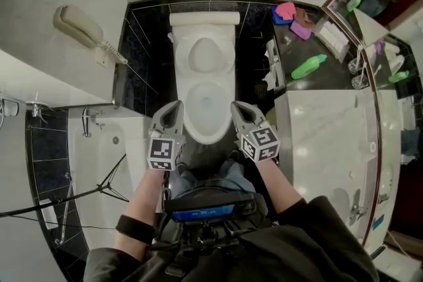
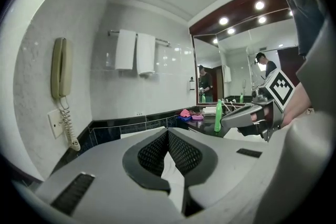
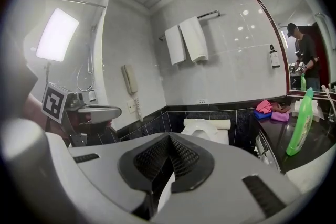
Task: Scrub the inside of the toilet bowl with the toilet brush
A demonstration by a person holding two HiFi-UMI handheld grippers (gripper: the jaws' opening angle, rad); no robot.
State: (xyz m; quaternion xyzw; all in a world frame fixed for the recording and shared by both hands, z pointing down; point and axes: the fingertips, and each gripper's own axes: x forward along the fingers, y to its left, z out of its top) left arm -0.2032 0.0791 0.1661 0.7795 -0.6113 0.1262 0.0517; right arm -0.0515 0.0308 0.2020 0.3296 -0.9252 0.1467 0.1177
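Toilet bowl (image 1: 198, 133) sits straight below, lid raised, between black tiled walls. Left hand-held gripper (image 1: 174, 107) and right hand-held gripper (image 1: 238, 109) hover at either side of its front rim, both clenched tight on nothing.

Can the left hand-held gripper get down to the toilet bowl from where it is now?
Probably yes. The left hand-held gripper hangs beside the toilet bowl, whose lid is up; nothing lies between them. Its jaws are shut and empty.
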